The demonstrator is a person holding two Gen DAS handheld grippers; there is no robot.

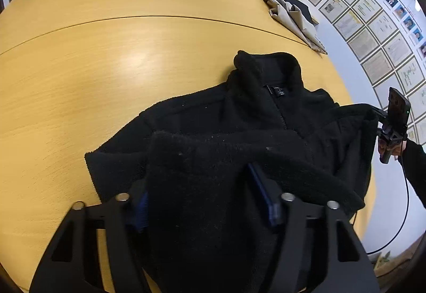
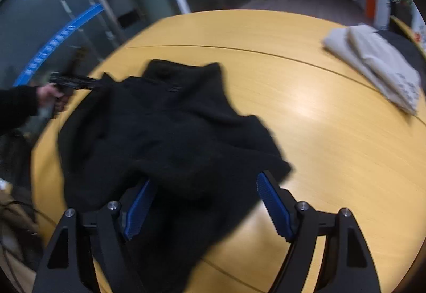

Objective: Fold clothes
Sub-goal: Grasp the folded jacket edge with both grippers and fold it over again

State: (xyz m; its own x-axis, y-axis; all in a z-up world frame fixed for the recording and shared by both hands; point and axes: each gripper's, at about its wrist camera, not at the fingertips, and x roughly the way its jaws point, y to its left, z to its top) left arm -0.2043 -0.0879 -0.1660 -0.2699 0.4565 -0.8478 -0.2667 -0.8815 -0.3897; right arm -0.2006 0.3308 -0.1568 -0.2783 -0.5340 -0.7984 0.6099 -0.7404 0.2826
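Black fleece fills the foreground of both wrist views: the black fleece jacket lies on the wooden table, collar end pointing away from you, near the table's curved edge on your side. Your left gripper has a thick fold of the hem bunched between its blue pads; the cloth packs the gap from one pad to the other, so the jaws are pinching the fleece, standing fairly wide around the bulk. Your right gripper also has jacket cloth lying between its fingers, but its jaws are spread: the right-hand blue ribbed pad is fully bare and stands clear of the fabric, and the left-hand pad shows mostly uncovered beside the fold. That view is blurred, so finer contact cannot be told. Seen from the left wrist, the right gripper sits at the jacket's far side edge with your hand and dark sleeve behind it, a cable hanging below. Further up the jacket, the stand-up collar with a small label inside is upright and open toward the camera. Beyond it a seam crosses the tabletop. At the far right edge of the table rests a folded beige garment, well apart from the jacket. Framed papers line the wall behind; glass partitions stand on the other side.
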